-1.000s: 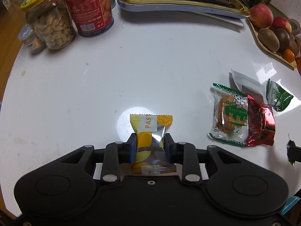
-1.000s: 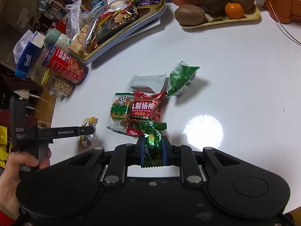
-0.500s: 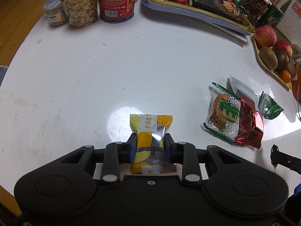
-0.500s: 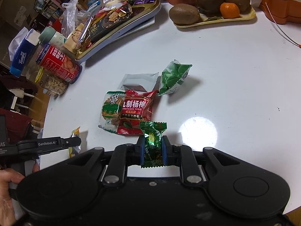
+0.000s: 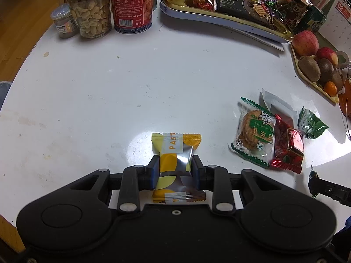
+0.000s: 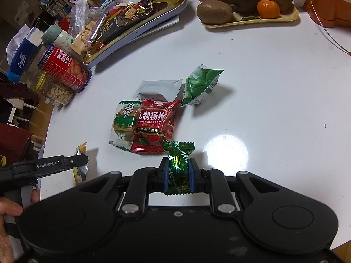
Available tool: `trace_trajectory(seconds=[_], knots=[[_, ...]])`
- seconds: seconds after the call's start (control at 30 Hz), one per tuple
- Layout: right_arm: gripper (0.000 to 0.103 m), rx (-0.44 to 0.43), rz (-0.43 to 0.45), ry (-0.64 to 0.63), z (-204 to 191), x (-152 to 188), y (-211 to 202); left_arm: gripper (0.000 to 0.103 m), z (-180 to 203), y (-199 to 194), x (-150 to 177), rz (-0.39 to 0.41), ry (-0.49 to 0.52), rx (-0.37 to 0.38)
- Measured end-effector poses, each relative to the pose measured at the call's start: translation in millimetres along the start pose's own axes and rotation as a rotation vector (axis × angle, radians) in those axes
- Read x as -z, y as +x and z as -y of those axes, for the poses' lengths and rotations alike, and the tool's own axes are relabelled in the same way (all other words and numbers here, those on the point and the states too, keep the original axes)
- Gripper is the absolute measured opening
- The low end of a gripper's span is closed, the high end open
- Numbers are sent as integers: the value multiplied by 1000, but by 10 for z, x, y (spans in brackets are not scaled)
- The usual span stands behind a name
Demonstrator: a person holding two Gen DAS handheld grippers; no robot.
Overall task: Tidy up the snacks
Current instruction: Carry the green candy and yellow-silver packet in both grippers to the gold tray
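My left gripper is shut on a yellow and silver pastry packet, held above the white round table. In the right wrist view my right gripper is shut on a small green foil candy. Just ahead of it lie a green-edged cookie packet, a red plum packet, a white sachet and a green leaf packet. The same pile sits at the right in the left wrist view, cookie packet nearest. The gold snack tray stands at the far edge, full of wrapped snacks.
A peanut jar, a small jar and a red can stand at the far left. A fruit tray with apples, kiwis and a mandarin is at the far right. A person's hand grips the left handle.
The left wrist view has shifted: jars, can and tray now show further into frame, and the packet pile sits further right. Both packets stay clamped. The right view barely moves.
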State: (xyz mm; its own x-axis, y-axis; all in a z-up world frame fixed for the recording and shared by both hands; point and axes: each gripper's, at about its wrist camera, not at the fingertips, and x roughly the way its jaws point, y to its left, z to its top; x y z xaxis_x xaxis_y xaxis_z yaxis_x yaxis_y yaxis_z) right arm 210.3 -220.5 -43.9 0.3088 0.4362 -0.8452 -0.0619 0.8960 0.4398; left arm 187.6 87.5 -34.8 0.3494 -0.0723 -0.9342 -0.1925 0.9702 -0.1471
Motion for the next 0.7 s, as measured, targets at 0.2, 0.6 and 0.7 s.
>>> trace_trajectory(seconds=[0.2,0.6,0.7], knots=[[20,11,13,-1,6,12,-34,38,27,-38,82,13,4,4],[20,9,54,-47,-73,123,-268,38,168,-158,260,45,50,-24],[20,6,68,-61,-100,158,-347,38,257,-241,284,75,84,-42]])
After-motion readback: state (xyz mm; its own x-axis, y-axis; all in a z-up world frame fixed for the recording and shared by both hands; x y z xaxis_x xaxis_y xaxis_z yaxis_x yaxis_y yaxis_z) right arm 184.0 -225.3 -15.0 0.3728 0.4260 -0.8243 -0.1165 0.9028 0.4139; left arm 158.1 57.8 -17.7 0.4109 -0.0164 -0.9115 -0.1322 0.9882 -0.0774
